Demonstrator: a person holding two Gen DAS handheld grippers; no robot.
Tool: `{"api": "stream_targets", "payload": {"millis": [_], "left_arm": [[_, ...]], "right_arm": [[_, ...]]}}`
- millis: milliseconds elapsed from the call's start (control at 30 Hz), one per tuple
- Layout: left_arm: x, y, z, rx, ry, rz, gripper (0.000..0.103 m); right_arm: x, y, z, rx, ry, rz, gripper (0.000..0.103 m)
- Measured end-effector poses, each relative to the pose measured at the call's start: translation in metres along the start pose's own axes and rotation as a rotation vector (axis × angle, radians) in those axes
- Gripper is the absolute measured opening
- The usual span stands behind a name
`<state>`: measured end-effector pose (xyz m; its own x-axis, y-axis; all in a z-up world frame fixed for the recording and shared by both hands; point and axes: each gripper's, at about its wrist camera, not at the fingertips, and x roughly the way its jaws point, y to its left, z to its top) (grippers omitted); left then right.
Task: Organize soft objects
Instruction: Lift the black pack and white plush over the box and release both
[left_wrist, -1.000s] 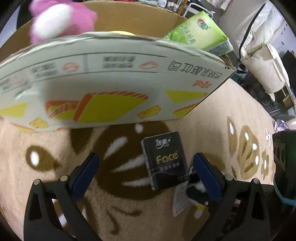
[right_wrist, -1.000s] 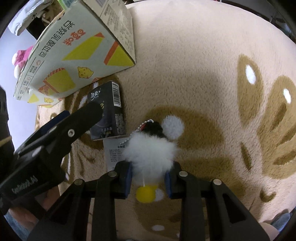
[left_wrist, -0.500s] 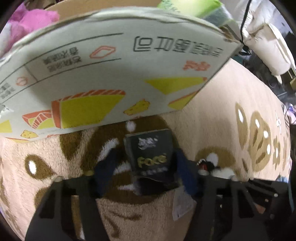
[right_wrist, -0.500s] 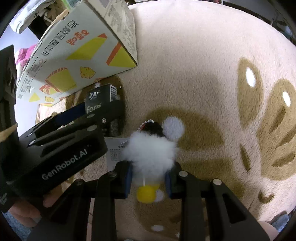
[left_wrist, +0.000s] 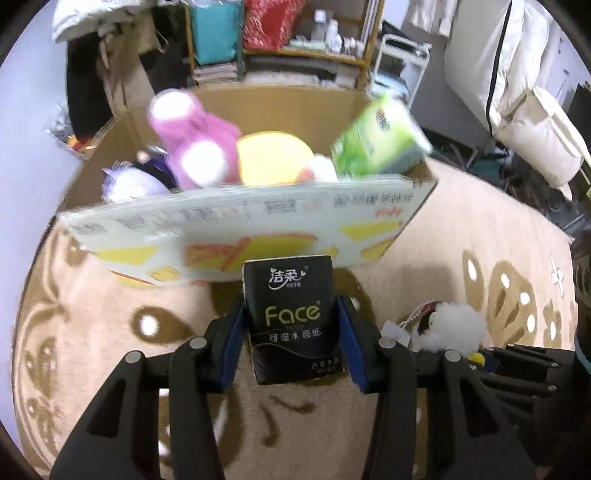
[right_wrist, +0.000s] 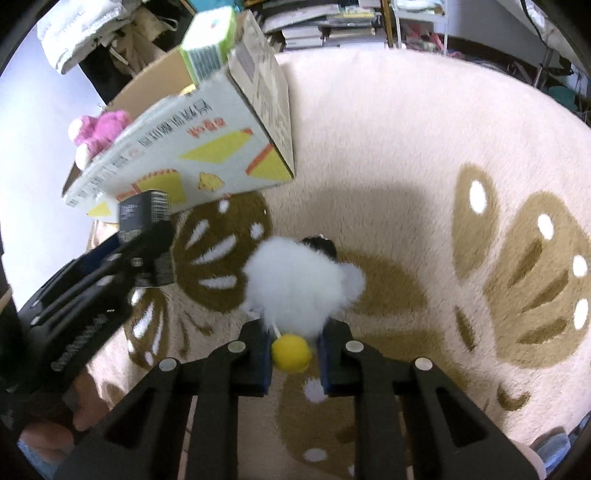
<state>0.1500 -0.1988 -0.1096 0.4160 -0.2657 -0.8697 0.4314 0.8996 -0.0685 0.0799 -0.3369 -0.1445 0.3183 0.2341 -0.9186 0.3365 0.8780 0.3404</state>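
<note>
My left gripper (left_wrist: 291, 339) is shut on a black "Face" tissue pack (left_wrist: 291, 317) and holds it above the rug, in front of an open cardboard box (left_wrist: 240, 225). The pack also shows in the right wrist view (right_wrist: 144, 210). My right gripper (right_wrist: 291, 350) is shut on a white fluffy plush keychain with a yellow foot (right_wrist: 291, 288), lifted off the rug; it also shows in the left wrist view (left_wrist: 450, 328). The box holds a pink plush (left_wrist: 192, 144), a yellow plush (left_wrist: 269, 158) and a green tissue pack (left_wrist: 376, 140).
A beige rug with brown leaf patterns (right_wrist: 406, 147) covers the floor. Shelves with books and bags (left_wrist: 277, 40) stand behind the box. White bedding (left_wrist: 517, 92) is at the right. The left gripper's body (right_wrist: 92, 288) sits left of the right gripper.
My left gripper closed on the black tissue pack and lifted it off the rug toward the box. My right gripper rose with the white plush in it.
</note>
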Motion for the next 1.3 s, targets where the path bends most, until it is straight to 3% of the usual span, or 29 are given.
{"api": "stream_targets", "payload": {"millis": [167, 533, 700, 933, 1167, 1300], "left_arm": [[-0.046, 0.019, -0.006, 0.012, -0.117, 0.031, 0.046], [-0.107, 0.044, 0.014, 0.062, -0.25, 0.109, 0.046], [-0.117, 0.055, 0.034, 0.05, -0.274, 0.142, 0.046], [-0.121, 0.078, 0.066, 0.024, -0.312, 0.159, 0.047], [-0.097, 0.097, 0.087, -0.028, -0.293, 0.167, 0.047], [-0.079, 0.104, 0.092, -0.033, -0.243, 0.159, 0.047]], "right_arm": [[-0.033, 0.008, 0.004, -0.04, -0.106, 0.011, 0.018], [-0.096, 0.047, 0.024, -0.154, -0.327, 0.077, 0.018], [-0.103, 0.067, 0.044, -0.175, -0.366, 0.091, 0.018], [-0.108, 0.086, 0.084, -0.177, -0.421, 0.178, 0.018], [-0.093, 0.105, 0.111, -0.184, -0.405, 0.231, 0.018], [-0.072, 0.109, 0.119, -0.192, -0.352, 0.204, 0.019]]}}
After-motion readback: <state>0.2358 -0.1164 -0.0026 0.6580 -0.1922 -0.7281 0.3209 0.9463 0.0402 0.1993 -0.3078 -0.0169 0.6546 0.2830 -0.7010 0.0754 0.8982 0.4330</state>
